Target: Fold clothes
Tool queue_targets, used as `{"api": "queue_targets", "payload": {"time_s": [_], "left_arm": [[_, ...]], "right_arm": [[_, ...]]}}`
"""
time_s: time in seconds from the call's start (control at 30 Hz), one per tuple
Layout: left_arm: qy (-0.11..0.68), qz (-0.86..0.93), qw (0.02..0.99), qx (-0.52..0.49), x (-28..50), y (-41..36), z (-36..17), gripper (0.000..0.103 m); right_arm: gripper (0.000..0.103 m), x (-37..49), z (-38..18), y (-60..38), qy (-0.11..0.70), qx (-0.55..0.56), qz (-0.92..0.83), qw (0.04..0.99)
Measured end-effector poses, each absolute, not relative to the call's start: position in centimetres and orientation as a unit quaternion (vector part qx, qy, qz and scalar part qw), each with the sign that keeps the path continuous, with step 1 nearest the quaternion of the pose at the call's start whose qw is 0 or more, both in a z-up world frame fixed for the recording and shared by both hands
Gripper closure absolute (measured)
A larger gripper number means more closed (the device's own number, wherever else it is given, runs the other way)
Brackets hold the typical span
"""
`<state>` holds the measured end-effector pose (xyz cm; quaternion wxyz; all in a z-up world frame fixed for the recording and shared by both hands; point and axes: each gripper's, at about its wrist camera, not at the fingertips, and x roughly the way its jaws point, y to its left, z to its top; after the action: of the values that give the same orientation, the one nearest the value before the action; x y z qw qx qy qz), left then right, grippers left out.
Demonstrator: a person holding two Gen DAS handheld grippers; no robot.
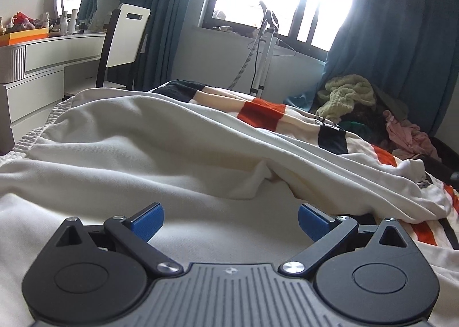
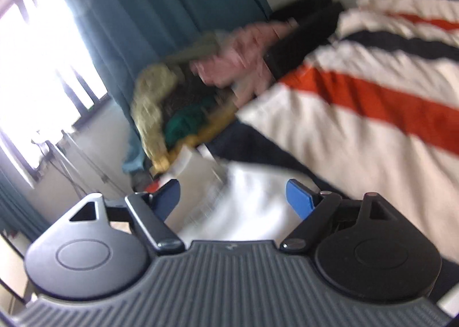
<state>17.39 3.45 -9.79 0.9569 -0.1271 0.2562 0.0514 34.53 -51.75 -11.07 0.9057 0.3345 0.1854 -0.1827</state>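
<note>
A white garment (image 1: 160, 155) with a ribbed hem lies spread and creased over the striped bed cover (image 1: 262, 114). My left gripper (image 1: 231, 222) hovers low over it, blue pads wide apart, nothing between them. In the blurred, tilted right wrist view, my right gripper (image 2: 233, 198) stands open above an end of the white garment (image 2: 246, 200), whose cloth lies beneath the gap between the pads; they do not press it. The striped cover (image 2: 358, 97) fills that view's right side.
A pile of clothes (image 1: 358, 106), yellow-green, pink and dark, sits at the bed's far right, also seen as a blurred pile (image 2: 186, 97). A chair (image 1: 126, 40) and a dresser (image 1: 43, 68) stand at left. A garment steamer stand (image 1: 266, 48) stands by the window with teal curtains (image 1: 401, 40).
</note>
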Motion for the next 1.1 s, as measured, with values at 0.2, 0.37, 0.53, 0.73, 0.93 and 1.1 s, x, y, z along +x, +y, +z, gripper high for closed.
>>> {"api": "queue_targets", "payload": {"time_s": [0.2, 0.37, 0.53, 0.73, 0.93, 1.1], "left_arm": [[0.248, 0.056, 0.960, -0.121, 16.7, 2.9, -9.6, 0.002], [0.265, 0.065, 0.953, -0.134, 18.1, 2.7, -10.2, 0.002], [0.269, 0.062, 0.953, -0.127, 19.9, 2.3, -10.7, 0.002], [0.283, 0.049, 0.951, -0.114, 20.4, 2.0, -11.6, 0.002], [0.273, 0.032, 0.954, -0.119, 18.2, 2.5, -10.2, 0.002], [0.248, 0.023, 0.963, -0.106, 15.8, 2.2, -8.3, 0.001]], "right_arm": [[0.041, 34.8, -16.5, -53.2, 0.221, 0.410, -0.155, 0.871], [0.062, 38.7, -16.6, -52.7, 0.207, 0.377, -0.201, 0.880], [0.096, 41.9, -12.8, -52.7, 0.180, 0.346, -0.245, 0.888], [0.097, 40.0, -5.4, -52.6, 0.121, 0.277, -0.251, 0.920], [0.097, 33.5, -4.7, -53.7, 0.103, 0.264, -0.304, 0.910], [0.097, 28.4, -8.8, -54.8, 0.137, 0.264, -0.343, 0.891]]}}
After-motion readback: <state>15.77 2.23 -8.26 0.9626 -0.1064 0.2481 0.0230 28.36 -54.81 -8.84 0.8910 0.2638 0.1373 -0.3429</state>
